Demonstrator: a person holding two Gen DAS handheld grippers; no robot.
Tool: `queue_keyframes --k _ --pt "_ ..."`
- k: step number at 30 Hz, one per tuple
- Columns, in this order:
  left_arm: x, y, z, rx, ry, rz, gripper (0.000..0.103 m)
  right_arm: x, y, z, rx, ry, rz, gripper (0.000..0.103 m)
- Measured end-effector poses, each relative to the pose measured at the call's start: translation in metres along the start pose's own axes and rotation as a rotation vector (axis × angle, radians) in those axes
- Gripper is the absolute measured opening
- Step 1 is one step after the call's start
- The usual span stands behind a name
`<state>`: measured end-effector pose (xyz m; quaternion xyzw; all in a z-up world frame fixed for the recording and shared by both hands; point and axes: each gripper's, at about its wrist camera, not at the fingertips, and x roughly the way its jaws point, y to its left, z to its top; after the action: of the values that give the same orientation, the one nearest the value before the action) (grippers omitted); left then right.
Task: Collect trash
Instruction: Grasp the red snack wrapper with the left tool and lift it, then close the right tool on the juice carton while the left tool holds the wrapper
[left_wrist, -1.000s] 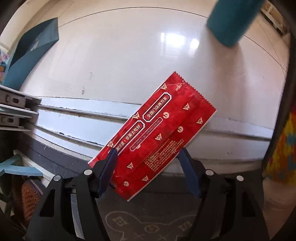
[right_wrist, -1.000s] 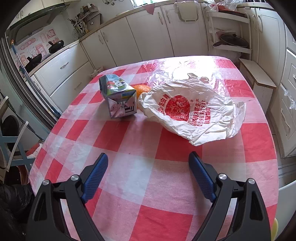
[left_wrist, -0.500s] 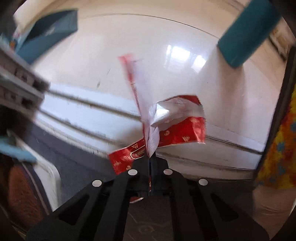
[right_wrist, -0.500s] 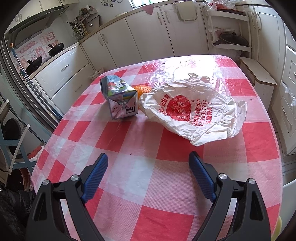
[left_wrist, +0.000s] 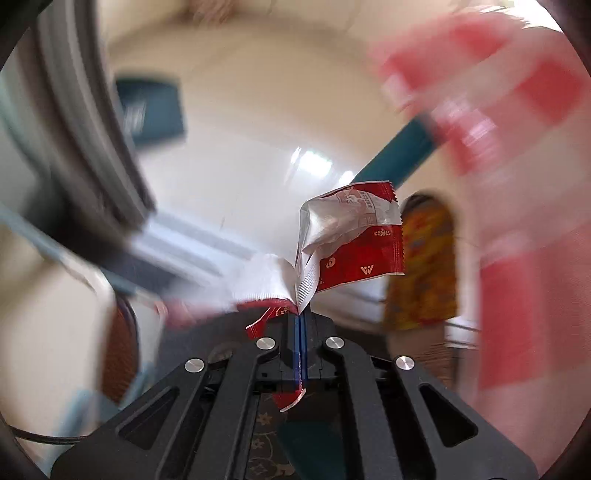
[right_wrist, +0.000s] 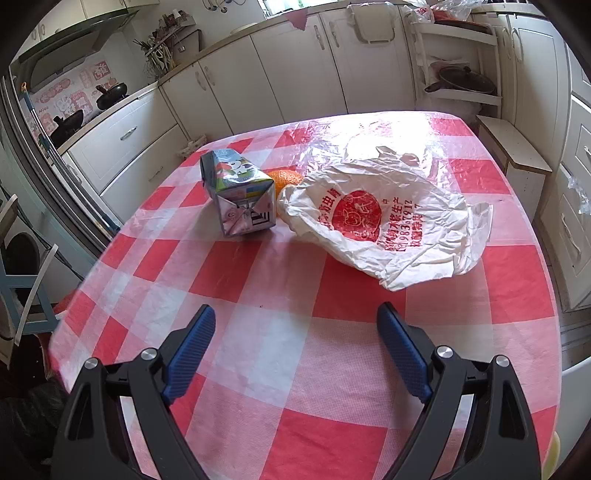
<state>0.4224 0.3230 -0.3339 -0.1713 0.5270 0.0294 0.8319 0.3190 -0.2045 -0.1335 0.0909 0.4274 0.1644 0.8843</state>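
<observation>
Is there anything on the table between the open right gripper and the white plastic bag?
No. In the right wrist view, only bare checked tablecloth lies between the right gripper and the white plastic bag.

Bright daylight, left view motion-blurred

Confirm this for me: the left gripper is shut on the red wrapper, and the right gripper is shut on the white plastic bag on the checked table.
The part about the right gripper is wrong. In the right wrist view its jaws stand wide open over the checked table, holding nothing; the white plastic bag lies untouched farther back. The left gripper is indeed shut on the red wrapper.
</observation>
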Motion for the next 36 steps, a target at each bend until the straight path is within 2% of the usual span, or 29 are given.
queue_keyframes --k 3,7,9,14,17,20,24,29,33,36 --pt "-0.057 -0.020 0.020 0.069 -0.086 0.012 0.000 0.000 0.000 0.000 0.001 0.002 0.002 0.087" --pt "-0.131 -0.018 0.021 0.058 -0.175 -0.023 0.000 0.003 0.004 0.001 -0.023 0.016 -0.009 0.089" --pt "-0.165 -0.015 0.006 0.051 -0.210 -0.027 0.000 0.004 0.006 0.001 -0.031 0.020 -0.013 0.090" --pt "-0.216 -0.003 -0.056 0.042 -0.249 -0.016 0.000 0.003 0.006 0.001 -0.037 0.020 -0.010 0.090" --pt "-0.248 0.001 -0.088 0.038 -0.286 -0.023 0.000 -0.003 0.011 0.000 -0.061 -0.016 -0.021 0.090" --pt "-0.292 0.005 -0.108 0.016 -0.333 -0.047 0.000 -0.006 0.020 -0.003 -0.106 -0.029 -0.033 0.090" --pt "-0.333 0.001 -0.137 -0.013 -0.386 -0.072 0.000 -0.012 0.031 -0.003 -0.150 -0.034 -0.037 0.090" --pt "-0.368 -0.005 -0.160 -0.002 -0.396 -0.116 0.000 -0.031 0.035 0.012 -0.164 -0.104 -0.043 0.090" --pt "-0.368 -0.024 -0.170 0.028 -0.377 -0.168 0.000 -0.027 0.031 0.039 -0.167 -0.113 -0.058 0.090" --pt "-0.360 -0.044 -0.173 0.055 -0.362 -0.199 0.000 -0.010 0.041 0.071 -0.193 -0.108 -0.060 0.090"
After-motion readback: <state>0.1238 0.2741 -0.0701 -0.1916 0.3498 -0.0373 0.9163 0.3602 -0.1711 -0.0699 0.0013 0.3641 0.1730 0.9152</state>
